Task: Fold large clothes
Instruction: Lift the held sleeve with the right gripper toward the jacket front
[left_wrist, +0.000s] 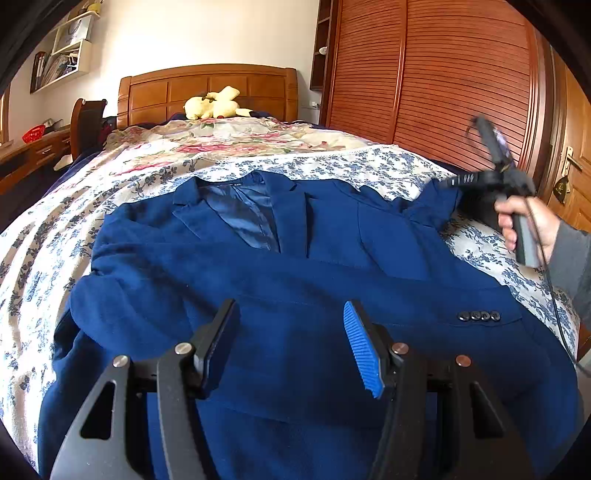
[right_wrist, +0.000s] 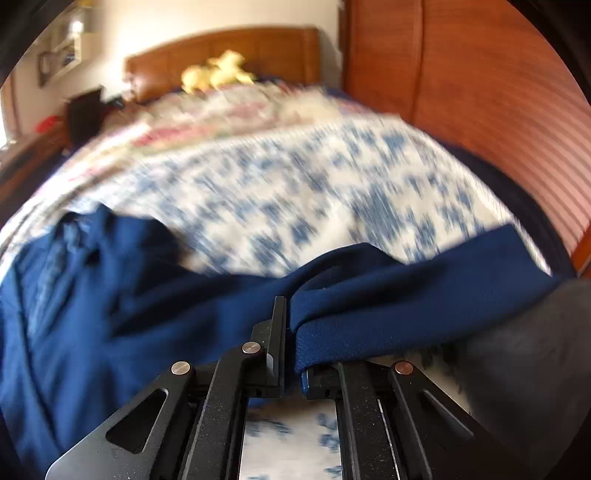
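Note:
A dark blue suit jacket lies front up on the bed, collar toward the headboard, with one sleeve laid across its front and the cuff buttons at the right. My left gripper hovers open over the jacket's lower part, nothing between its fingers. At the jacket's far right edge a hand holds my right gripper. In the right wrist view the right gripper is shut on a fold of the jacket's cloth, which drapes over the right finger. The rest of the jacket spreads to the left.
The bed has a white cover with blue flowers and a pink flowered quilt behind it. A yellow plush toy lies by the wooden headboard. A slatted wooden wardrobe stands close on the right, a desk on the left.

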